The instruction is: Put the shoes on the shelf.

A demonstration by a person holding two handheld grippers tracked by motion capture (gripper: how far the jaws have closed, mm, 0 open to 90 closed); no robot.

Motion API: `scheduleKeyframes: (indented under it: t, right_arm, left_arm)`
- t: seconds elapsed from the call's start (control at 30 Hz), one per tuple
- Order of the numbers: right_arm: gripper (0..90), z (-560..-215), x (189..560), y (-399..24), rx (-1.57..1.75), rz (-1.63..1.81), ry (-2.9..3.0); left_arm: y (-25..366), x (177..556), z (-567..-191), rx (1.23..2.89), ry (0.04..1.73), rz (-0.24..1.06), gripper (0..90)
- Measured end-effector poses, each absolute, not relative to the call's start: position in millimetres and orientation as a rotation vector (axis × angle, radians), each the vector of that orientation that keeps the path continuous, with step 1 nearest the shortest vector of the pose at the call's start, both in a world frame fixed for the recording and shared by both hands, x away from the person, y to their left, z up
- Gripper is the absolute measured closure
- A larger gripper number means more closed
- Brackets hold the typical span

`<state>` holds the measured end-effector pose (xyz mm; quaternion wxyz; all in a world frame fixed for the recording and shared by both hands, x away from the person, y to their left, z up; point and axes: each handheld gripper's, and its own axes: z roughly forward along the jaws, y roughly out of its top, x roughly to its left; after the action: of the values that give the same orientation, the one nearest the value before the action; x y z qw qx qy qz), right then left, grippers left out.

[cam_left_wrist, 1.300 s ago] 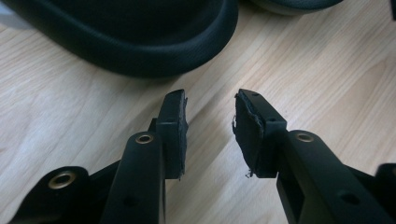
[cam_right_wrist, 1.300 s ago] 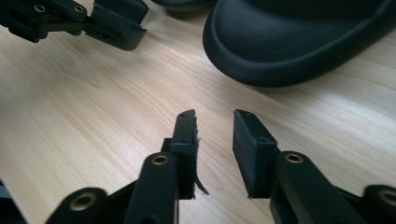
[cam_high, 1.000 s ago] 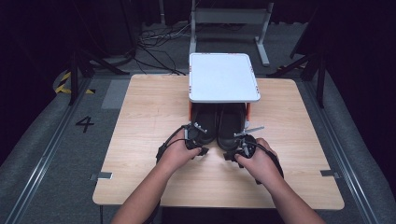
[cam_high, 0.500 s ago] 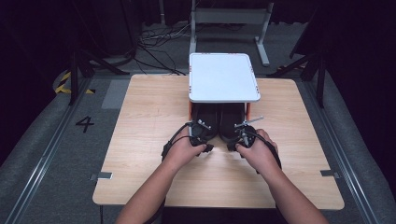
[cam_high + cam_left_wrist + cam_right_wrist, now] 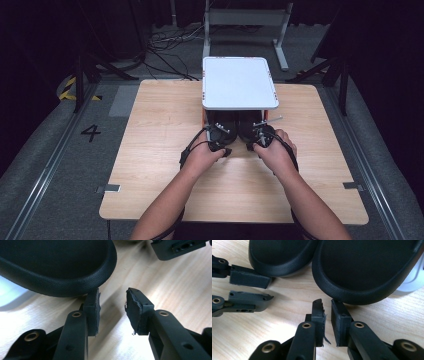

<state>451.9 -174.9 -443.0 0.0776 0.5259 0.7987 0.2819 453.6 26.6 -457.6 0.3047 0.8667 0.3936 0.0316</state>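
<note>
Two black shoes stand side by side under a white raised platform (image 5: 239,82), the left shoe (image 5: 223,122) and the right shoe (image 5: 247,124). My left gripper (image 5: 220,136) is low at the left shoe's near end. In the left gripper view that gripper (image 5: 112,307) is open, bare wood between its pads, and the shoe's rounded rim (image 5: 57,262) lies just past its left pad. My right gripper (image 5: 327,307) has its jaws a narrow slit apart, holding nothing, its right pad (image 5: 338,315) right under the right shoe's rim (image 5: 369,267). The left shoe (image 5: 279,252) and the left gripper (image 5: 254,287) show further left.
The wooden table (image 5: 160,125) has bare room to both sides of the platform and in front of the hands. Orange legs carry the platform. Cables trail from both grippers along the forearms. Dark floor, rails and a metal stand surround the table.
Both hands have moved forward, bringing the grippers from the table's middle up to the near ends of the shoes under the platform.
</note>
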Motion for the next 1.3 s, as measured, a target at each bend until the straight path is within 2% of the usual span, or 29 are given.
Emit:
scheduleKeyframes:
  t: [0.17, 0.23, 0.3, 0.4, 0.43, 0.5, 0.8, 1.07, 1.3]
  right_arm:
    - [82.4, -444.0, 461.4, -172.0, 1.615, 0.834, 2.412]
    - [74.6, -449.8, 460.5, -166.8, 1.592, 0.862, 2.405]
    - [70.6, -453.1, 458.1, -165.0, 1.584, 0.891, 2.405]
    - [67.7, -452.5, 455.3, -165.6, 1.578, 0.902, 2.397]
    - [63.8, -449.1, 451.0, -168.7, 1.556, 0.939, 2.399]
    - [60.6, -443.7, 445.6, -172.4, 1.528, 0.961, 2.395]
    - [49.4, -416.2, 424.8, -198.8, 1.398, 1.125, 2.337]
    - [39.6, -390.9, 412.0, -238.9, 1.329, 1.224, 2.233]
    - [38.9, -387.9, 408.5, -268.8, 1.341, 1.232, 2.214]
  left_arm:
    - [27.2, 454.3, -455.9, 2.281, 1.054, 0.080, 64.1]
    - [27.6, 453.7, -454.6, 2.272, 1.063, 0.092, 65.7]
    - [29.9, 451.4, -451.9, 2.268, 1.066, 0.110, 65.4]
    - [31.9, 449.6, -452.3, 2.282, 1.066, 0.115, 57.0]
    - [32.9, 447.2, -453.3, 2.283, 1.053, 0.109, 54.0]
    - [38.2, 441.1, -449.6, 2.244, 1.055, 0.047, 48.9]
    - [59.1, 414.2, -423.4, 2.202, 1.029, 0.124, 36.6]
    - [93.4, 396.2, -402.6, 2.192, 1.033, 0.205, 33.9]
    - [136.6, 390.1, -396.6, 2.176, 1.070, 0.267, 33.0]
